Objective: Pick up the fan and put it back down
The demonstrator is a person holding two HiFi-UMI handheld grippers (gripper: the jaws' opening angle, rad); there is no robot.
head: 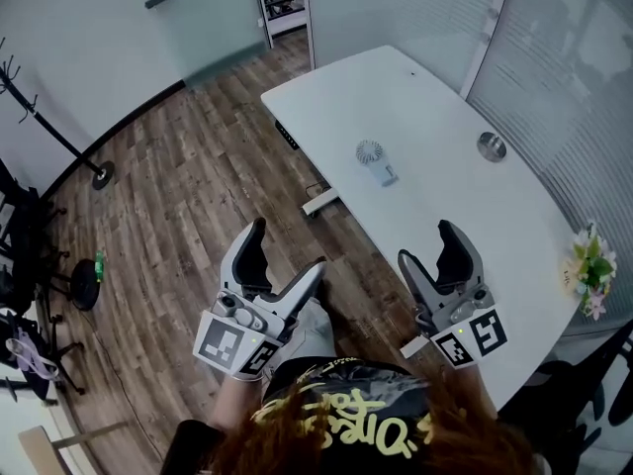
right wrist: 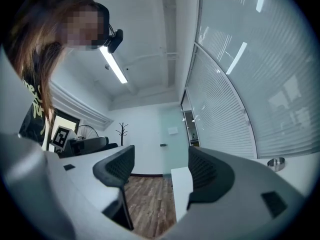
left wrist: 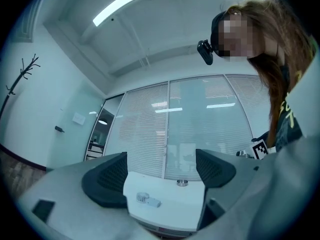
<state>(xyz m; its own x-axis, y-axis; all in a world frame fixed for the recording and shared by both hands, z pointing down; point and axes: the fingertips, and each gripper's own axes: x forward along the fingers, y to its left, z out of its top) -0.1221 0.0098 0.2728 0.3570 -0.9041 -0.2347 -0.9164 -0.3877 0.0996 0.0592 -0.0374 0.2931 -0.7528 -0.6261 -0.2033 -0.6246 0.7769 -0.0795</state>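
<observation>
Fan: small white fan (head: 374, 161) lies flat on the white worktop (head: 435, 97), roughly mid-surface and toward its left edge in head view. Nothing touches it.
L gripper: we hold the left gripper (head: 289, 245) over the wood floor (head: 198, 186), just off the worktop's left edge and well short of the fan.
L jaws: wide apart, nothing betw. them. In the left gripper view the fan shows through the gap, far off on the worktop.
R gripper: we hold the right gripper (head: 427, 245) over the worktop's near part in head view, also well apart from the fan.
R jaws: spread wide, empty. Through the gap we see only floor and a worktop edge by the right-hand jaw.
Other items: round metal dish (head: 492, 145) on the worktop, right of the fan and well apart from it. Flowers (head: 591, 265) at the far right edge.
Room: coat stand (head: 59, 137) on the floor at left. Glass wall w/ blinds (head: 564, 77) runs along the worktop's right side.
</observation>
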